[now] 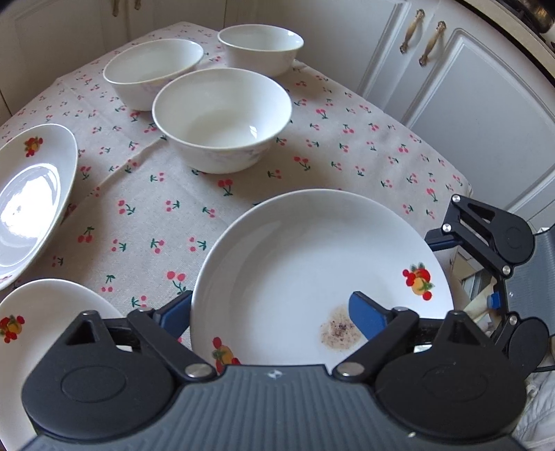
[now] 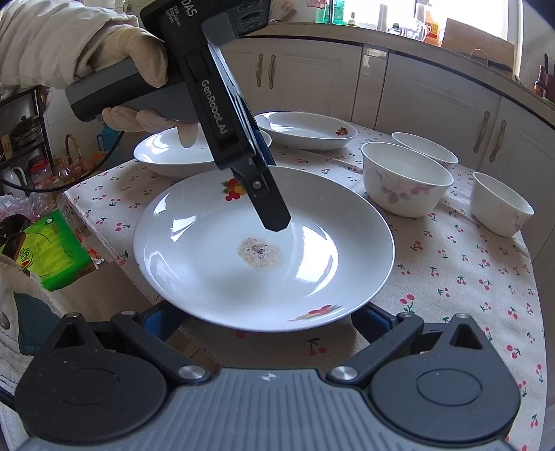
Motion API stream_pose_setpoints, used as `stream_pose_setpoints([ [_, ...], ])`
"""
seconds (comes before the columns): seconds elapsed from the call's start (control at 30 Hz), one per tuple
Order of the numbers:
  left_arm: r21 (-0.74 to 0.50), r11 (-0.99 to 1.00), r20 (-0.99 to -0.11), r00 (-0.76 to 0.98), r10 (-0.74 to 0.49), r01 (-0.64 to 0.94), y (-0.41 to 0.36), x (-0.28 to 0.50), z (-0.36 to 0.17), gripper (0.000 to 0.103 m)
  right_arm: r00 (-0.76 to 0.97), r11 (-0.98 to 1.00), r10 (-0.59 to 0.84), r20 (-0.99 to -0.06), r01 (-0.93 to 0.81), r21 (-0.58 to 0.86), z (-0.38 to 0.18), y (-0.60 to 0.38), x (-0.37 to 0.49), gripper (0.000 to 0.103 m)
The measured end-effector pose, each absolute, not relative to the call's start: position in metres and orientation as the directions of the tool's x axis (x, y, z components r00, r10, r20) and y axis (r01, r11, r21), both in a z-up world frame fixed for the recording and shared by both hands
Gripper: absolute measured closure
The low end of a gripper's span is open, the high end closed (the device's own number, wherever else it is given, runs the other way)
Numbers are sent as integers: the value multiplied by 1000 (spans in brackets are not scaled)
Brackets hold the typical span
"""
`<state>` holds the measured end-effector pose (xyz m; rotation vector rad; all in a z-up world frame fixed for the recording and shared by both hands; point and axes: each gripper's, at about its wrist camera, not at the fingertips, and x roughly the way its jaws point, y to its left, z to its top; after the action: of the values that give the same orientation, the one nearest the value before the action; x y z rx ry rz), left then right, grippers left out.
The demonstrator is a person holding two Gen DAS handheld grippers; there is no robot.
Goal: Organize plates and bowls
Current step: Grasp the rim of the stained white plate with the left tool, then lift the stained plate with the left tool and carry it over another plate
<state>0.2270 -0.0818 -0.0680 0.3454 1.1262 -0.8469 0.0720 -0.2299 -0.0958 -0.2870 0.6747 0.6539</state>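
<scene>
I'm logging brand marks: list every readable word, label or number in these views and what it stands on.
"GenRobot.AI": side of the left gripper body.
"DAS": its upper housing; the small lines beside it are too small to read.
Green package print: too blurred to read.
Counter bottles labels: too small to read.

- Left wrist view looks steeply down, close over the stained plate (image 1: 312,263), facing the cabinets.
- Right wrist view looks from the plate's opposite rim, across the table (image 2: 451,277).
- Both share the plate and bowls (image 1: 222,118).
</scene>
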Motion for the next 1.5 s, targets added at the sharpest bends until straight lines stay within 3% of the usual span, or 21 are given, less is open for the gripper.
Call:
stream_pose_setpoints([
  [0.43,-197,611,-917,77,-392,767,-87,240,-68,13,583,767,465,-667,-641,-25,-95,-230,74,0],
  [1.5,-244,597,-906,41,-422,764,-83,248,-64,12,572,765,471,-672,-644,-12,-87,-229,76,0],
])
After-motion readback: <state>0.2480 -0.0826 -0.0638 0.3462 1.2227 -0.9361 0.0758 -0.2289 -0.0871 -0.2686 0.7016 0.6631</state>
